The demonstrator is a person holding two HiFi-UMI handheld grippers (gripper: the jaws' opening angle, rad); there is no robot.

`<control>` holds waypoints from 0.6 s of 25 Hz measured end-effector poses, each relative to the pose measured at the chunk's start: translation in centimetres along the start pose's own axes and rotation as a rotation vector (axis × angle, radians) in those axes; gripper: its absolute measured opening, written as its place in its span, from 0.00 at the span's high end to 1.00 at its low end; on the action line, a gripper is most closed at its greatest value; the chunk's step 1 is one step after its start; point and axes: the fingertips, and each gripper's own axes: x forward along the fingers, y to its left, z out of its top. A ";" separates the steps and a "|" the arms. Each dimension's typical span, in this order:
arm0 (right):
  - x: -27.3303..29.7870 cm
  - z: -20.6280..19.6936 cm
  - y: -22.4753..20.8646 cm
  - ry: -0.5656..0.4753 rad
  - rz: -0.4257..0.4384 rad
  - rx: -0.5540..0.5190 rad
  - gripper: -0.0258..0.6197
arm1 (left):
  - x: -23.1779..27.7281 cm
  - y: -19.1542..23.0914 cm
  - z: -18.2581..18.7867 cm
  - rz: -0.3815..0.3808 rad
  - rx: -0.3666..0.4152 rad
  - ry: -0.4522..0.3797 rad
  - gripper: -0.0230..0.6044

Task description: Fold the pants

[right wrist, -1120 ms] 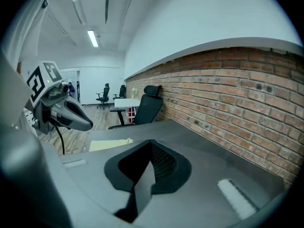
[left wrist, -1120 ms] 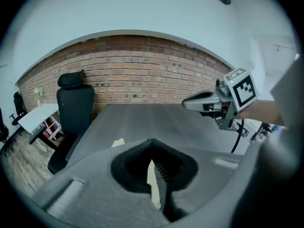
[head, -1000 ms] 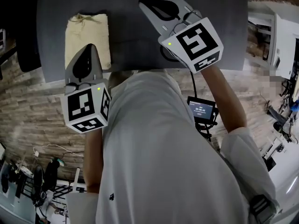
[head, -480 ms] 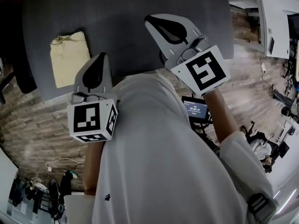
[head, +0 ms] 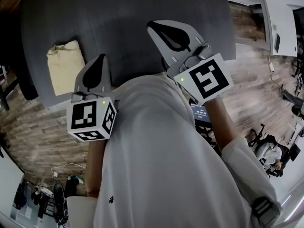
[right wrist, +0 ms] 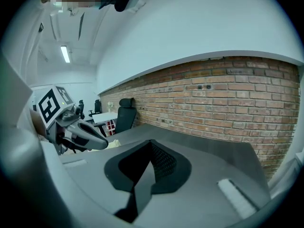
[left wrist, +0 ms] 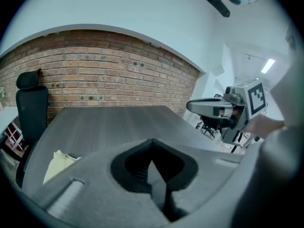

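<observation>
The folded cream pants (head: 65, 68) lie on the dark grey table (head: 142, 8) near its left front corner, and show low left in the left gripper view (left wrist: 59, 163). My left gripper (head: 100, 59) hovers over the table's near edge just right of the pants, shut and empty (left wrist: 152, 142). My right gripper (head: 155, 25) is further right over the bare tabletop, also shut with nothing in it (right wrist: 151, 143). Each gripper sees the other: the right gripper (left wrist: 209, 107) and the left gripper (right wrist: 90, 137).
A black office chair (left wrist: 31, 108) stands at the table's left end, by the brick wall (left wrist: 109, 65). A small screen (head: 202, 113) sits below the table's edge by the person's right arm. White furniture (head: 280, 27) stands to the right.
Both grippers have swung to the right, away from the folded pants, which now sit further left in the head view. Both stay shut and empty.
</observation>
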 end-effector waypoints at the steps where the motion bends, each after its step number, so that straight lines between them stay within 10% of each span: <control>1: -0.1 -0.2 -0.2 0.000 0.003 0.001 0.95 | 0.2 -0.2 0.1 0.003 -0.002 -0.003 0.96; 15: -1.6 -0.9 -1.9 -0.009 0.051 0.009 0.95 | 2.1 -3.2 0.8 0.010 -0.009 0.007 0.96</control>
